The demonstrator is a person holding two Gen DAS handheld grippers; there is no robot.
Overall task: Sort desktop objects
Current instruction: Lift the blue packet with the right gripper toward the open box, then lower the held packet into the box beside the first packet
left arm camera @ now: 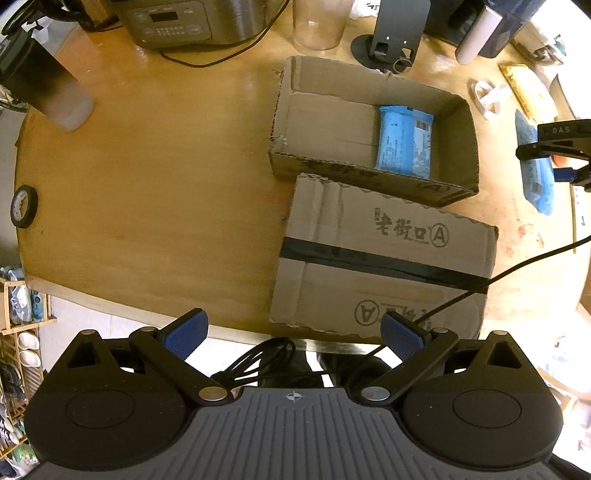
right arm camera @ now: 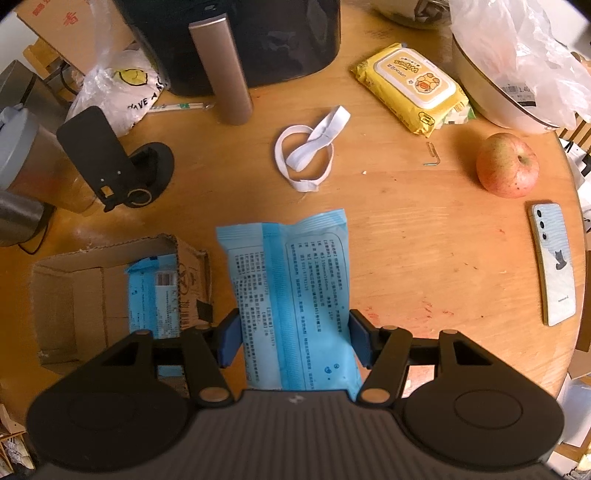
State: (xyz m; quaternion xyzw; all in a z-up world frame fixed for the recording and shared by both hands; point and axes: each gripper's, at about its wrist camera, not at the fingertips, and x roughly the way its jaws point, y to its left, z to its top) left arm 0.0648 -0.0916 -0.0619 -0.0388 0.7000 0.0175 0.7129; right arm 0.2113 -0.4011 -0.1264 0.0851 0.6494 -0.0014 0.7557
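Note:
My right gripper (right arm camera: 293, 341) is shut on a blue packet (right arm camera: 291, 288) and holds it above the table, just right of an open cardboard box (right arm camera: 74, 295). A second blue packet (left arm camera: 404, 140) lies inside that box (left arm camera: 291, 122) against its right side; it also shows in the right wrist view (right arm camera: 151, 295). In the left wrist view the right gripper (left arm camera: 554, 155) and its packet (left arm camera: 537, 177) appear at the far right. My left gripper (left arm camera: 293, 334) is open and empty at the table's near edge, in front of a taped, closed cardboard box (left arm camera: 380, 258).
On the round wooden table (right arm camera: 424, 258): a yellow wipes pack (right arm camera: 410, 86), a white strap (right arm camera: 310, 155), an apple (right arm camera: 506, 166), a phone (right arm camera: 554, 262), a phone stand (right arm camera: 114, 162), a tape roll (left arm camera: 23, 205), a cooker (left arm camera: 184, 22), a dark tumbler (left arm camera: 44, 81), a cable (left arm camera: 517, 266).

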